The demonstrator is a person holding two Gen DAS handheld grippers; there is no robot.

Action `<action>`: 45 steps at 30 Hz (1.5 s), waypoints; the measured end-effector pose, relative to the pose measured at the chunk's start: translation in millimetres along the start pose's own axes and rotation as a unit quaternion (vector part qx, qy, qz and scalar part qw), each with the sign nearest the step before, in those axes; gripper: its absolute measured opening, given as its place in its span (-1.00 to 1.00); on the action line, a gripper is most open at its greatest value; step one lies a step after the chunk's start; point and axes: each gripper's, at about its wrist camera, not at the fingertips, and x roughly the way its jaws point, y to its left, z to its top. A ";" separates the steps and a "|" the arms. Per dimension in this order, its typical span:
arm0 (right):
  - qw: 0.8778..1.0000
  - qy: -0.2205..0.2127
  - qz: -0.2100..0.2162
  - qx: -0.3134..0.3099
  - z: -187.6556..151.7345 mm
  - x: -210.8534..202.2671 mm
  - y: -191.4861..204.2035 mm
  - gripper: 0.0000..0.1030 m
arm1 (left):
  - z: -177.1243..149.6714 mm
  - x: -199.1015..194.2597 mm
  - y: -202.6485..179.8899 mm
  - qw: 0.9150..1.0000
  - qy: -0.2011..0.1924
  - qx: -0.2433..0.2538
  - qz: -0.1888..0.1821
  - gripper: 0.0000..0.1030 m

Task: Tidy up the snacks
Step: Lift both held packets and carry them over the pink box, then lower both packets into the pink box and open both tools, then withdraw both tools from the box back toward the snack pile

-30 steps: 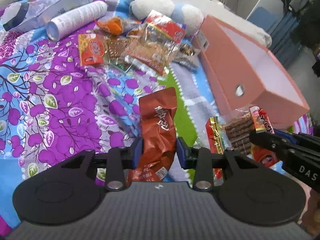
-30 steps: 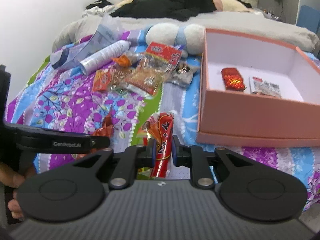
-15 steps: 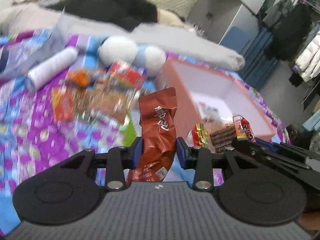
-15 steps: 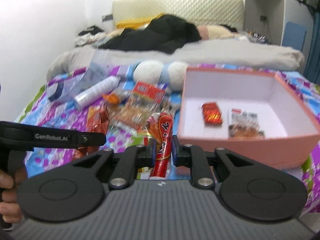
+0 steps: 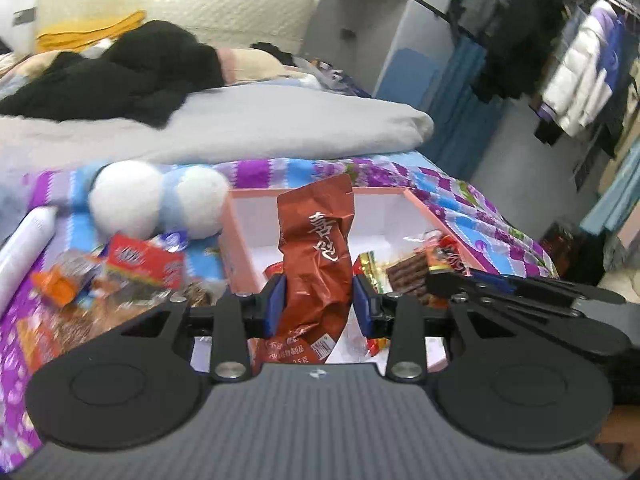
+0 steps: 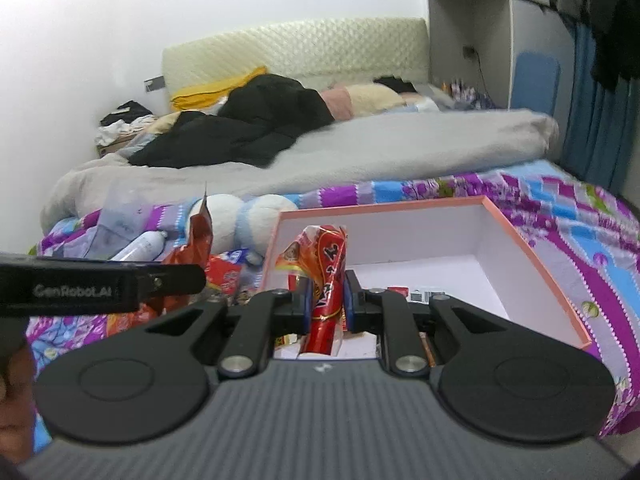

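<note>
Floral bedspread (image 6: 560,216) — pink box (image 6: 532,252) waiting; left gripper (image 5: 318,306) pinches brown snack pouch (image 5: 316,248), right gripper (image 6: 327,300) clamps red snack packet (image 6: 326,264), seemingly bound for the box.

- Your left gripper (image 5: 316,306) is matt black plastic and pinches a glossy, crinkled brown foil snack packet (image 5: 316,264).
- At your two o'clock, the pink box (image 6: 536,256) looks like smooth matt cardboard.
- The floral bedspread (image 6: 592,248) is cloth.

left claw (image 5: 316,308): black arms, blue pads | right claw (image 6: 327,300): same, 2 silver screws
</note>
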 end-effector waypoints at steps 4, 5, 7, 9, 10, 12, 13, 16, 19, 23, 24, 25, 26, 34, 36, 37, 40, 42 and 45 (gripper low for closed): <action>0.999 0.040 -0.003 0.013 8.8 27.0 -26.7 -0.63 | 15.6 35.8 -8.7 0.999 0.030 0.014 0.002 -0.18; 0.999 0.050 -0.004 0.017 8.9 33.4 -33.3 -0.63 | 18.0 44.8 -9.6 0.999 0.039 0.014 0.002 -0.18; 0.997 0.068 -0.009 0.021 7.8 45.6 -44.6 -0.63 | 20.8 60.8 -10.5 0.998 0.056 0.010 -0.003 -0.18; 0.996 0.081 -0.015 0.025 5.9 56.8 -55.0 -0.63 | 20.7 77.4 -9.3 0.997 0.072 0.004 -0.001 -0.18; 0.996 0.088 -0.016 0.024 4.8 63.2 -59.4 -0.63 | 20.2 85.3 -7.2 0.997 0.079 0.000 0.001 -0.18; 0.994 0.101 -0.017 0.024 1.9 75.1 -67.1 -0.63 | 18.4 100.0 -5.4 0.995 0.095 -0.007 0.005 -0.18; 0.994 0.108 -0.016 0.025 0.5 81.1 -70.5 -0.63 | 17.0 104.7 -4.0 0.995 0.100 -0.010 0.006 -0.18; 0.992 0.123 -0.015 0.030 -5.4 94.9 -78.2 -0.57 | 11.7 115.2 -0.8 0.994 0.110 -0.018 0.009 -0.17; 0.991 0.127 -0.021 0.045 -14.3 102.5 -84.9 -0.51 | 7.8 118.0 3.3 0.994 0.111 -0.023 0.009 -0.17; 0.989 0.134 -0.024 0.057 -25.9 111.3 -89.2 -0.33 | 8.6 118.4 5.4 0.994 0.110 -0.022 0.013 -0.13; 0.988 0.137 -0.026 0.061 -28.1 113.4 -89.8 -0.07 | 9.2 118.9 5.5 0.993 0.111 -0.020 0.019 0.04; 0.988 0.138 -0.026 0.067 -29.1 115.3 -91.4 0.06 | 9.3 118.8 6.1 0.993 0.111 -0.020 0.021 0.30; 0.988 0.136 -0.024 0.073 -29.9 116.0 -92.7 0.22 | 9.8 117.0 5.5 0.993 0.111 -0.019 0.020 0.40; 0.991 0.110 -0.025 0.074 -24.7 101.7 -90.2 0.20 | 13.6 89.7 9.9 0.997 0.078 -0.027 0.007 0.45; 0.992 0.099 -0.021 0.073 -21.1 93.2 -87.0 0.20 | 15.1 78.7 8.4 0.997 0.068 -0.023 0.010 0.45; 0.993 0.093 -0.020 0.072 -19.0 89.1 -84.4 0.20 | 15.7 72.8 7.2 0.998 0.062 -0.020 0.011 0.45; 0.995 0.072 -0.012 0.066 -14.5 73.1 -76.8 0.20 | 16.0 52.1 3.7 0.999 0.043 -0.011 0.018 0.45; 0.996 0.057 -0.005 0.061 -12.6 61.2 -69.9 0.20 | 15.6 38.3 2.2 0.999 0.030 -0.008 0.021 0.45; 0.997 0.041 0.008 0.058 -11.3 45.7 -60.5 0.20 | 13.0 17.5 2.5 1.000 0.012 -0.011 0.024 0.45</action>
